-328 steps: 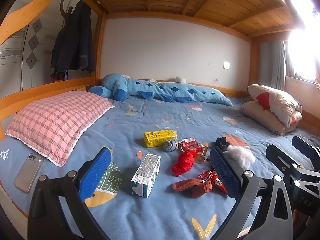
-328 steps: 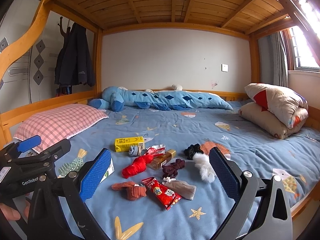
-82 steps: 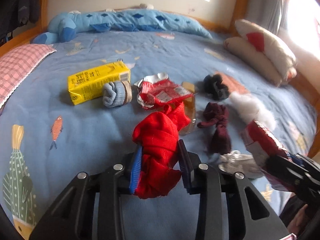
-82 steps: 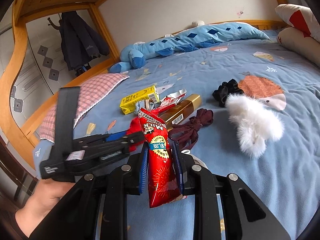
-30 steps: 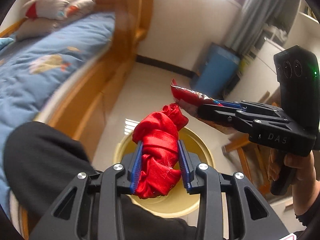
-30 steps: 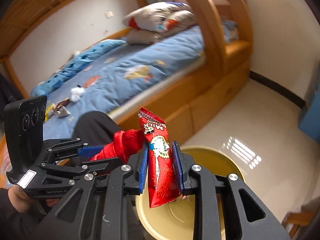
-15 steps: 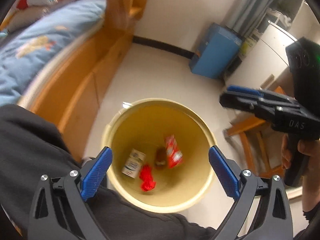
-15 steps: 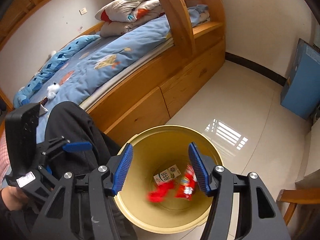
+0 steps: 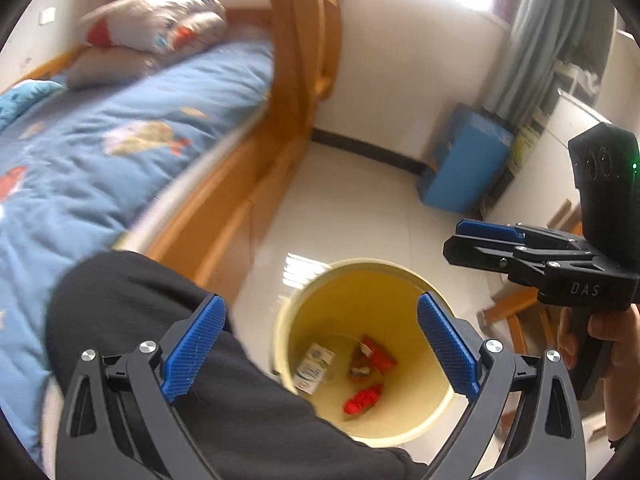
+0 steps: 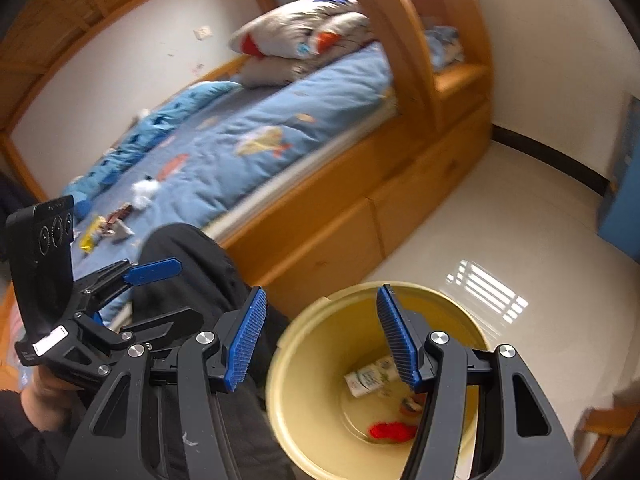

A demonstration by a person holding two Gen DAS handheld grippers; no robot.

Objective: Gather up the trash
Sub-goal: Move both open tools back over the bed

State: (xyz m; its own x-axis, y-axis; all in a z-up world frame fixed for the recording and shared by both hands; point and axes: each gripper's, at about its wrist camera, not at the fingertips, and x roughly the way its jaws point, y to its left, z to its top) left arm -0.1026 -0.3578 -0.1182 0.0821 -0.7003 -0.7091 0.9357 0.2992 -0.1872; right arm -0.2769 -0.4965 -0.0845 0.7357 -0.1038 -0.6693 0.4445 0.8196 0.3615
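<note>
A yellow bin [image 9: 404,292] stands on the floor by the bed; it also shows in the right wrist view [image 10: 316,344]. Inside lie a red cloth [image 9: 362,398], a red snack packet [image 9: 378,354] and a white carton [image 9: 314,368]. In the right wrist view the red cloth [image 10: 390,431] and carton [image 10: 370,376] show in the bin. My left gripper [image 9: 320,348] is open and empty above the bin's left rim. My right gripper [image 10: 320,338] is open and empty above the bin. More trash [image 10: 108,226] lies on the blue bed [image 10: 256,148].
The person's black-clad leg [image 9: 160,320] is at the bin's left. A wooden bed frame with drawers [image 10: 360,224] runs beside it. A blue box [image 9: 464,164] stands by the wall. A wooden chair leg [image 9: 508,308] is at the right. White tiled floor [image 10: 520,240] surrounds the bin.
Both grippers opened and dropped the red cloth and the red snack packet into the bin. Since then both views have swung up and left, back toward the bed.
</note>
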